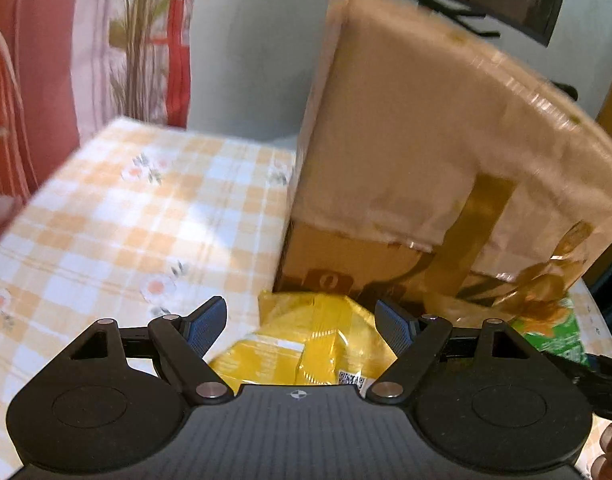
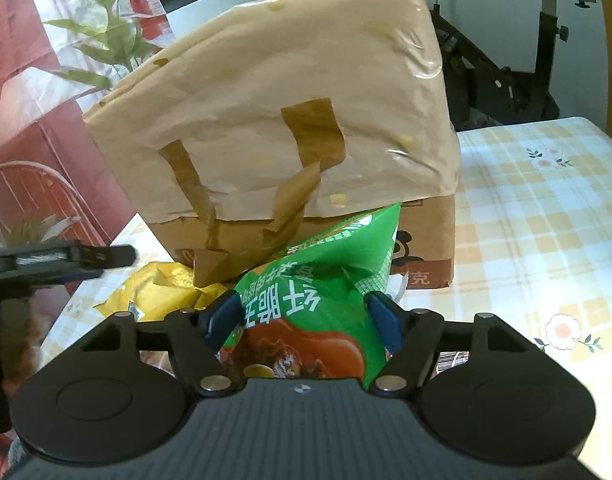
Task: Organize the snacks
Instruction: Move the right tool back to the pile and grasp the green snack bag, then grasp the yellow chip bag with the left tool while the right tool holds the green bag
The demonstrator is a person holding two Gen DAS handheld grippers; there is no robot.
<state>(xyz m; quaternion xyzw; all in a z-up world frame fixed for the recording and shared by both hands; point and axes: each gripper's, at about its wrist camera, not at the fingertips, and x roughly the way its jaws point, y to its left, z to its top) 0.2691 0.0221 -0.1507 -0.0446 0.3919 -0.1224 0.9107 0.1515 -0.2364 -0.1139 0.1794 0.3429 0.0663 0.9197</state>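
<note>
Snack bags [image 2: 306, 320]: two; box [image 2: 306, 120]: one

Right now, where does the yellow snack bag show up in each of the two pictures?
Left wrist view: yellow bag lies bottom centre, between the open left tongs.
Right wrist view: it sits lower left, beside the green bag in the right tongs.
Shared landmark: the cardboard box behind both.

Left tool [image 1: 301, 326] and right tool [image 2: 301, 318], black ribbed bodies, blue textured pads, silver pivot screws
</note>
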